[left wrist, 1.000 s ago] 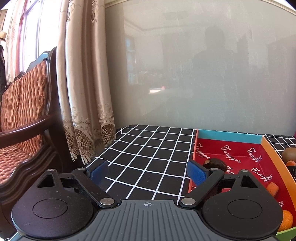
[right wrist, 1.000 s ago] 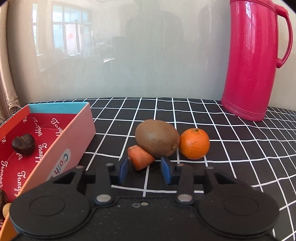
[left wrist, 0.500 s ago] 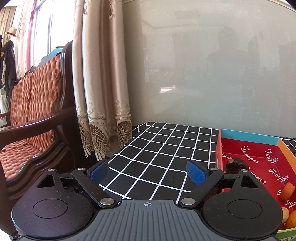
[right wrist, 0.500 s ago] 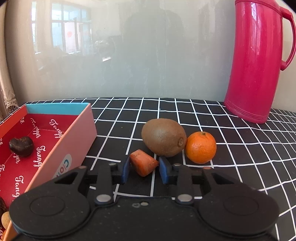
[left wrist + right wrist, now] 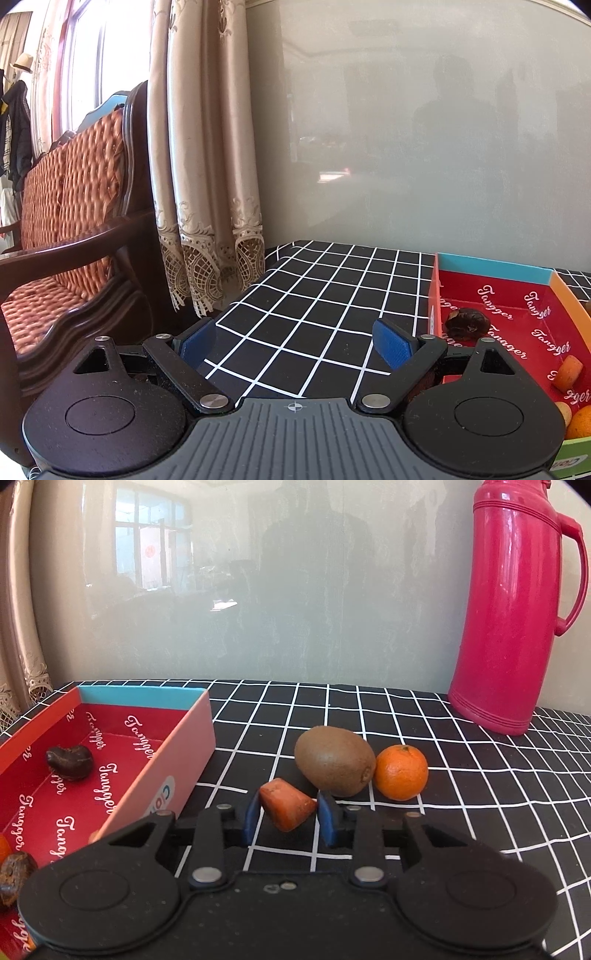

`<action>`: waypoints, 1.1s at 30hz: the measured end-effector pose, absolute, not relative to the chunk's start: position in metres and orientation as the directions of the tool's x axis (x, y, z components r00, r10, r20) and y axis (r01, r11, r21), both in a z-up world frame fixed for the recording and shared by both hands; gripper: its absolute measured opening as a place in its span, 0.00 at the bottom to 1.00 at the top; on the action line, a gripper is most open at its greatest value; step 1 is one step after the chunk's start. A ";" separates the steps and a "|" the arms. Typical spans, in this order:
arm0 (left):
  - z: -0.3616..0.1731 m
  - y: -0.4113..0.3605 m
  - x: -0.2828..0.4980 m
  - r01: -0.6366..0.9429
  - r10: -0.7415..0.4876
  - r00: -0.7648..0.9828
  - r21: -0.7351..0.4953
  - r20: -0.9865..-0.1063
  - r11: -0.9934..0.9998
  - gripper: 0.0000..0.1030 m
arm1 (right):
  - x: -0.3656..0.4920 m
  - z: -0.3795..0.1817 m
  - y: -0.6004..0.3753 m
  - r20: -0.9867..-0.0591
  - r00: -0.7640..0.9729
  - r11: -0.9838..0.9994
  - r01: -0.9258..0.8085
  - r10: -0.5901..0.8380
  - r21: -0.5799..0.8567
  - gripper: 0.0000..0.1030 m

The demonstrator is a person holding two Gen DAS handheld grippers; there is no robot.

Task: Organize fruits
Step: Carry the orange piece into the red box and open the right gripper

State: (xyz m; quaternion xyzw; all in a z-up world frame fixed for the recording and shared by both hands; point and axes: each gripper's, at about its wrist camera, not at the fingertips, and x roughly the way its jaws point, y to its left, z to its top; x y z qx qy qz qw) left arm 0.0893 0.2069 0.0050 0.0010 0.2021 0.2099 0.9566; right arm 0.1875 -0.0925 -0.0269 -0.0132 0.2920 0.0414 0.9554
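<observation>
My right gripper (image 5: 288,818) is shut on an orange carrot piece (image 5: 286,804), just above the checked tablecloth. A brown kiwi (image 5: 334,761) and a small orange (image 5: 400,772) lie right behind it. The red box (image 5: 184,734) stands to the left with a dark brown fruit (image 5: 69,761) inside. My left gripper (image 5: 295,341) is open and empty over the cloth left of the same box (image 5: 495,266), which holds a dark fruit (image 5: 466,322), a carrot piece (image 5: 569,373) and an orange (image 5: 580,421).
A tall pink thermos (image 5: 517,605) stands at the back right against the wall. A wooden chair with an orange cushion (image 5: 66,229) and a lace curtain (image 5: 207,184) are off the table's left edge.
My right gripper has closed on the carrot piece and moved forward a little. My left gripper has swung left, away from the box, staying open.
</observation>
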 end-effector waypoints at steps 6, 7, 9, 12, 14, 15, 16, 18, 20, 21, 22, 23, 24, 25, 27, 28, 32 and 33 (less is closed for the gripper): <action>0.007 0.205 0.082 -0.405 0.405 0.828 0.087 -0.388 0.910 0.89 | 0.171 -0.006 -0.091 -0.519 0.851 0.995 -0.104 0.087 -0.004 0.31; 0.007 0.205 0.080 -0.407 0.407 0.827 0.087 -0.387 0.909 0.90 | 0.168 -0.003 -0.090 -0.511 0.855 0.994 -0.108 0.090 -0.005 0.31; 0.008 0.205 0.076 -0.413 0.414 0.827 0.090 -0.380 0.906 0.96 | 0.161 0.003 -0.087 -0.499 0.861 0.993 -0.118 0.101 -0.002 0.31; 0.010 0.205 0.069 -0.424 0.427 0.827 0.092 -0.365 0.901 0.99 | 0.154 0.008 -0.082 -0.485 0.867 0.991 -0.133 0.114 -0.005 0.31; 0.011 0.206 0.066 -0.430 0.431 0.825 0.088 -0.365 0.898 0.99 | 0.151 0.012 -0.078 -0.474 0.871 0.989 -0.146 0.129 0.001 0.31; 0.011 0.207 0.064 -0.432 0.432 0.825 0.089 -0.364 0.898 0.99 | 0.149 0.014 -0.075 -0.466 0.874 0.988 -0.154 0.138 0.003 0.31; 0.011 0.208 0.063 -0.433 0.435 0.824 0.092 -0.364 0.897 0.99 | 0.147 0.017 -0.072 -0.459 0.876 0.986 -0.164 0.147 0.004 0.31; 0.011 0.209 0.061 -0.435 0.440 0.821 0.100 -0.365 0.895 0.99 | 0.143 0.021 -0.064 -0.444 0.879 0.982 -0.190 0.172 0.005 0.31; 0.010 0.212 0.060 -0.438 0.445 0.817 0.107 -0.366 0.892 1.00 | 0.140 0.025 -0.053 -0.430 0.881 0.976 -0.219 0.196 -0.004 0.31; 0.009 0.214 0.059 -0.442 0.450 0.814 0.111 -0.366 0.890 1.00 | 0.138 0.026 -0.048 -0.426 0.881 0.972 -0.235 0.209 -0.010 0.31; 0.009 0.216 0.058 -0.444 0.453 0.812 0.113 -0.368 0.889 1.00 | 0.137 0.026 -0.042 -0.423 0.879 0.968 -0.249 0.220 -0.014 0.31; 0.008 0.218 0.058 -0.447 0.456 0.809 0.115 -0.370 0.887 1.00 | 0.136 0.026 -0.037 -0.421 0.877 0.965 -0.261 0.231 -0.015 0.31; 0.008 0.219 0.057 -0.451 0.460 0.806 0.118 -0.372 0.885 1.00 | 0.135 0.026 -0.032 -0.421 0.874 0.962 -0.274 0.242 -0.014 0.31; 0.007 0.220 0.057 -0.453 0.463 0.804 0.121 -0.374 0.883 1.00 | 0.135 0.025 -0.026 -0.425 0.869 0.958 -0.285 0.253 -0.013 0.31; 0.006 0.222 0.056 -0.456 0.469 0.799 0.130 -0.377 0.881 1.00 | 0.134 0.023 -0.017 -0.432 0.861 0.953 -0.304 0.268 -0.014 0.31; 0.006 0.224 0.056 -0.456 0.471 0.798 0.134 -0.377 0.880 1.00 | 0.133 0.022 -0.011 -0.436 0.857 0.949 -0.314 0.276 -0.016 0.31; 0.004 0.226 0.055 -0.456 0.478 0.794 0.151 -0.377 0.877 1.00 | 0.132 0.018 0.005 -0.448 0.842 0.940 -0.342 0.300 -0.014 0.31; 0.003 0.227 0.055 -0.456 0.480 0.793 0.157 -0.376 0.876 1.00 | 0.130 0.017 0.008 -0.452 0.838 0.937 -0.349 0.305 -0.014 0.31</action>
